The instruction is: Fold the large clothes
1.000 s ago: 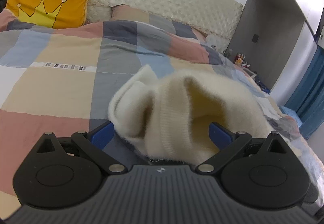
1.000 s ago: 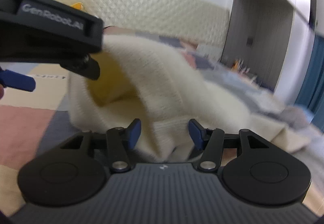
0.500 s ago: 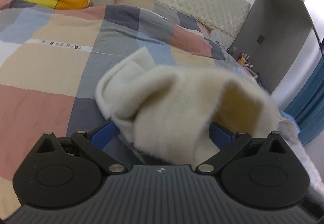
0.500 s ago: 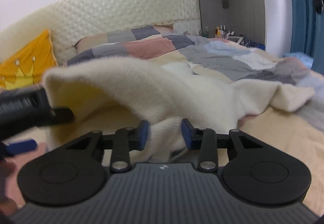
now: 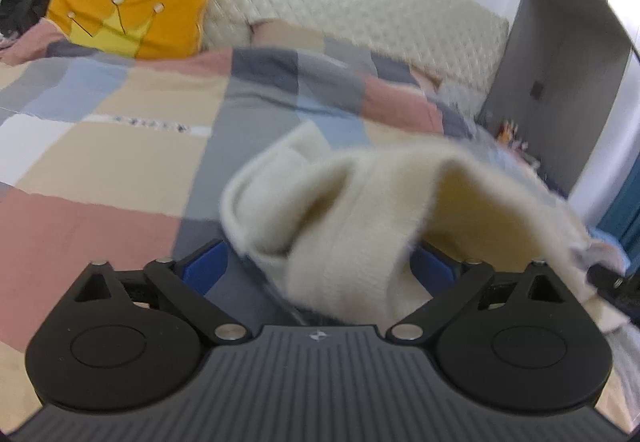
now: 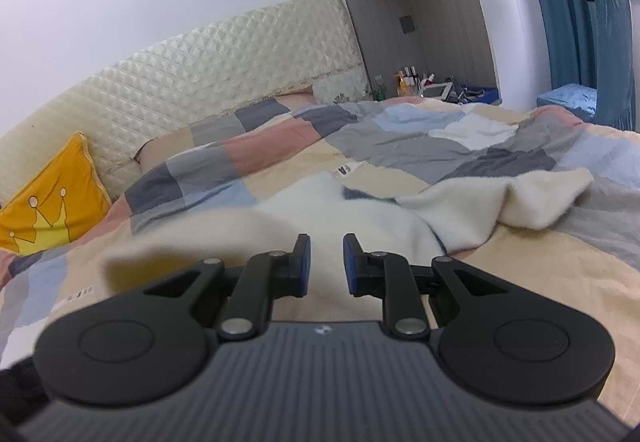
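Note:
A cream knit sweater (image 5: 352,226) lies bunched on the checked bed cover. In the left wrist view its ribbed edge sits between the wide-spread blue pads of my left gripper (image 5: 320,270), which is open; the fabric rests there, not pinched. In the right wrist view the sweater (image 6: 360,214) spreads flat ahead, one sleeve (image 6: 532,198) trailing right. My right gripper (image 6: 325,262) is above the sweater, pads apart with a narrow gap and nothing between them. The right gripper's edge shows in the left wrist view (image 5: 616,282).
The patchwork duvet (image 6: 420,146) covers the bed. An orange crown pillow (image 5: 132,18) leans on the quilted headboard (image 5: 340,18) at the back left. A grey wardrobe (image 5: 560,74) and a bedside shelf with bottles (image 6: 416,80) stand to the right; blue curtains (image 6: 572,30) hang beyond.
My right gripper has let go of the sweater and risen; the fabric has dropped flat onto the bed. The left gripper stays open with the sweater edge between its pads.

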A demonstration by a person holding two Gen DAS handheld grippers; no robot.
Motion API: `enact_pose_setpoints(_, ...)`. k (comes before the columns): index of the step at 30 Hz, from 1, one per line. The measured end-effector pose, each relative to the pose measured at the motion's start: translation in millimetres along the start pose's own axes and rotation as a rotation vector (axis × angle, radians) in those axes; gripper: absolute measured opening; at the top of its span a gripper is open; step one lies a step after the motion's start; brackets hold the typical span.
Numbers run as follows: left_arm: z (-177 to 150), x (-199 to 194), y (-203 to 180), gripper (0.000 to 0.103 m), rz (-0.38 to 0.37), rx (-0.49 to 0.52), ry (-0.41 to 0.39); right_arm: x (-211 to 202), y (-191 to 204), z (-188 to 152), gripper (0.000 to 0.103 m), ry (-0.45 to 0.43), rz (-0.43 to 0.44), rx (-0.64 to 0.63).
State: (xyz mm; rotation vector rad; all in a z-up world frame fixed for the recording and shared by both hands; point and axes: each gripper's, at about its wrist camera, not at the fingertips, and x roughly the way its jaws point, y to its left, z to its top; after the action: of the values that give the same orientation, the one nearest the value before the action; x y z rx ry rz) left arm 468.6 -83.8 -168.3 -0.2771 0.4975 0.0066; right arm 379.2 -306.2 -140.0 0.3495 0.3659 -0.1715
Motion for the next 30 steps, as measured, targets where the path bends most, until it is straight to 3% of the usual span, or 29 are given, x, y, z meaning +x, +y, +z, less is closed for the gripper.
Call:
enact_pose_setpoints(3,4,-11,12,0.079,-0.004,-0.021,-0.023,-1,2,-3,0.021,0.022,0.019,0.014)
enact_pose_setpoints(6,6,-9,20,0.065,-0.025,-0.034,0.013,-5,8,-7,0.022,0.026,0.069,0.006)
enact_pose_setpoints(12,3,14,33,0.052,-0.058,-0.083,0.084,-16,35,-18,0.026,0.046,0.195,-0.103)
enact_pose_setpoints(14,3,26,35,0.052,-0.048,-0.076,0.098,-17,44,-23,0.036,0.053,0.224,-0.166)
enact_pose_setpoints(16,5,35,34,0.052,-0.019,-0.058,0.100,-16,53,-27,0.054,0.063,0.227,-0.230)
enact_pose_setpoints(20,13,38,35,0.056,-0.032,-0.042,0.076,-10,61,-35,0.060,0.075,0.197,-0.313)
enact_pose_setpoints(24,13,30,34,0.068,-0.007,-0.003,0.021,-2,66,-45,0.067,0.092,0.133,-0.366)
enact_pose_setpoints(26,14,26,37,0.070,0.000,-0.010,-0.003,2,69,-49,0.074,0.105,0.113,-0.393)
enact_pose_setpoints(30,16,26,43,0.073,-0.004,-0.032,-0.012,7,74,-57,0.074,0.114,0.089,-0.493)
